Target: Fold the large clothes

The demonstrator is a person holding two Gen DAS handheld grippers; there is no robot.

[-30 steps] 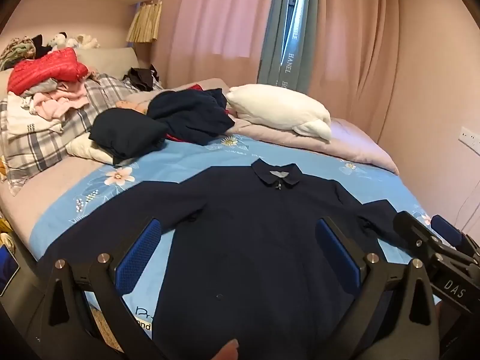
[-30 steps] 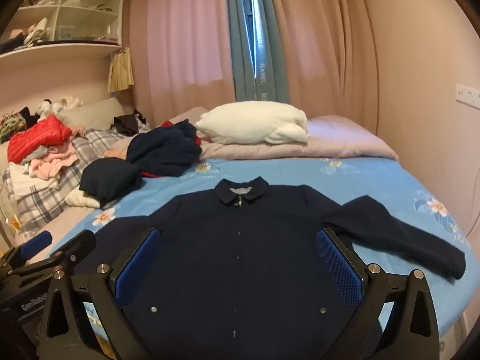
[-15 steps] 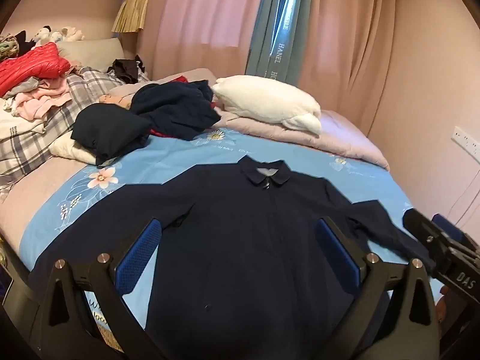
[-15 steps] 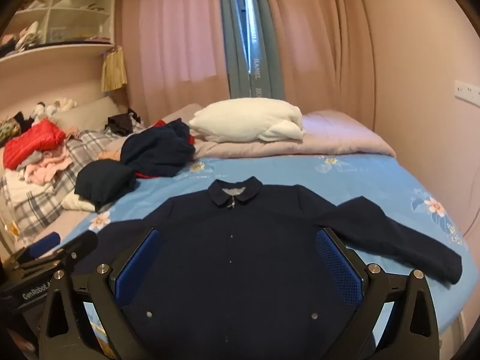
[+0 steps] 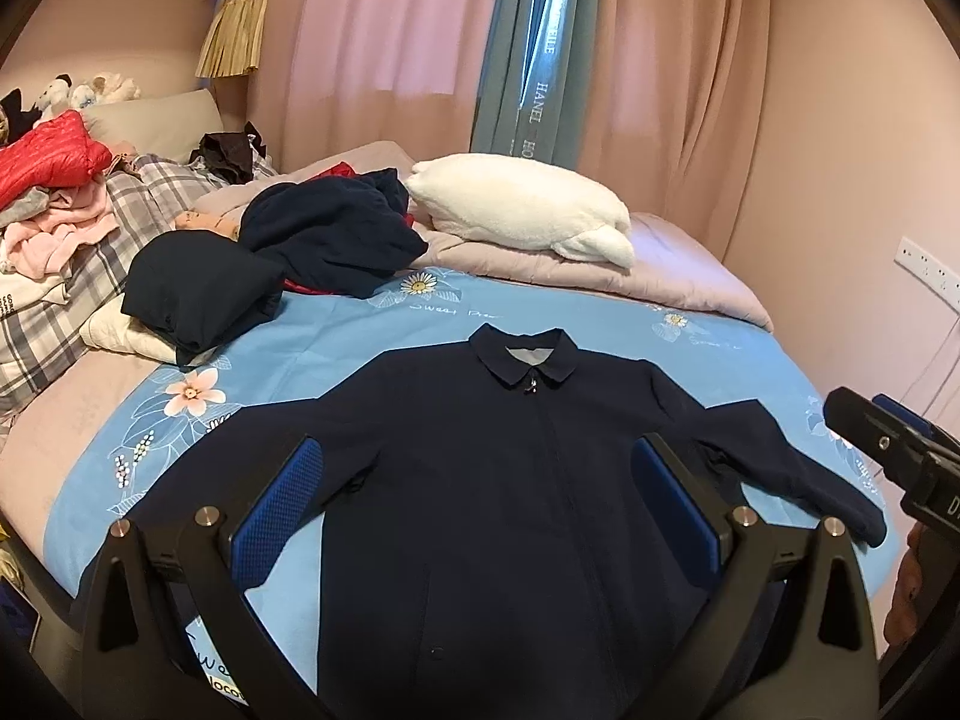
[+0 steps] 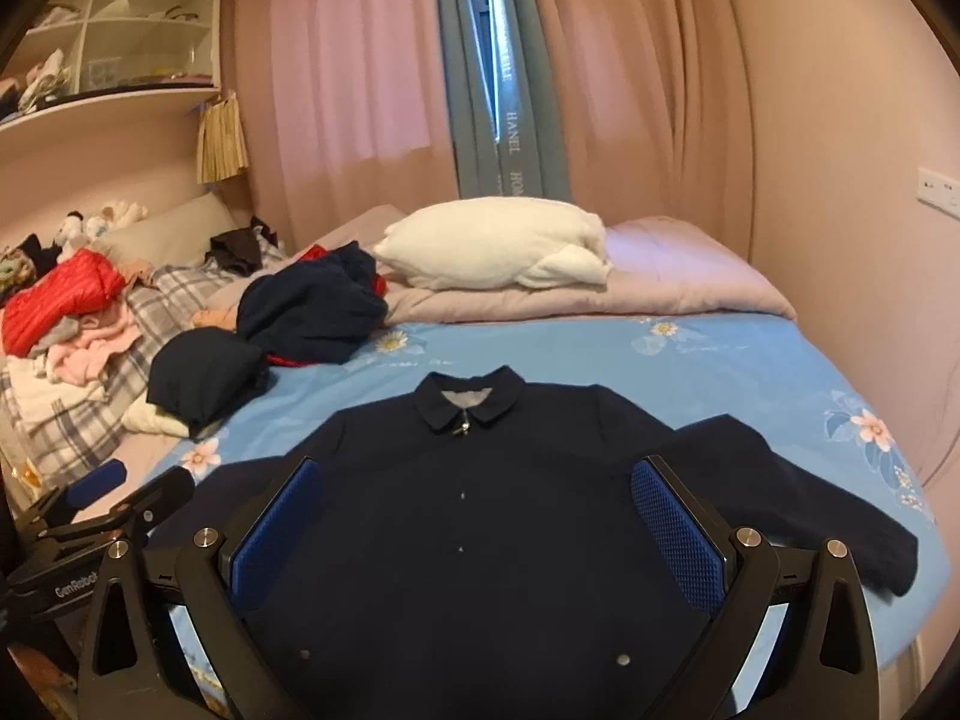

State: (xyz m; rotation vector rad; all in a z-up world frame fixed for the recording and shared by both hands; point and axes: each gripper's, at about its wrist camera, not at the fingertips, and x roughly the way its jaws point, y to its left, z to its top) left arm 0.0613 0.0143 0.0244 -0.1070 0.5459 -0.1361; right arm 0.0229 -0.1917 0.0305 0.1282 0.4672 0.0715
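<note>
A dark navy collared jacket (image 5: 498, 450) lies flat, front up, on the blue flowered sheet (image 5: 372, 324), collar away from me and both sleeves spread out. The same jacket (image 6: 480, 504) fills the middle of the right wrist view, its right sleeve (image 6: 798, 510) reaching toward the bed edge. My left gripper (image 5: 477, 498) hovers open above the jacket's lower body, nothing between its blue pads. My right gripper (image 6: 477, 510) is likewise open and empty over the jacket. Each gripper shows at the side of the other's view.
A white pillow (image 5: 522, 210) lies on a lilac quilt (image 5: 660, 276) at the head of the bed. Crumpled navy clothes (image 5: 324, 234) and a folded dark garment (image 5: 198, 288) sit at the left, beside a plaid blanket with red and pink clothes (image 5: 48, 162). Curtains hang behind.
Both grippers have risen and pulled back a little, so more of the jacket and bed shows. The jacket has not moved; both grippers stay open.
</note>
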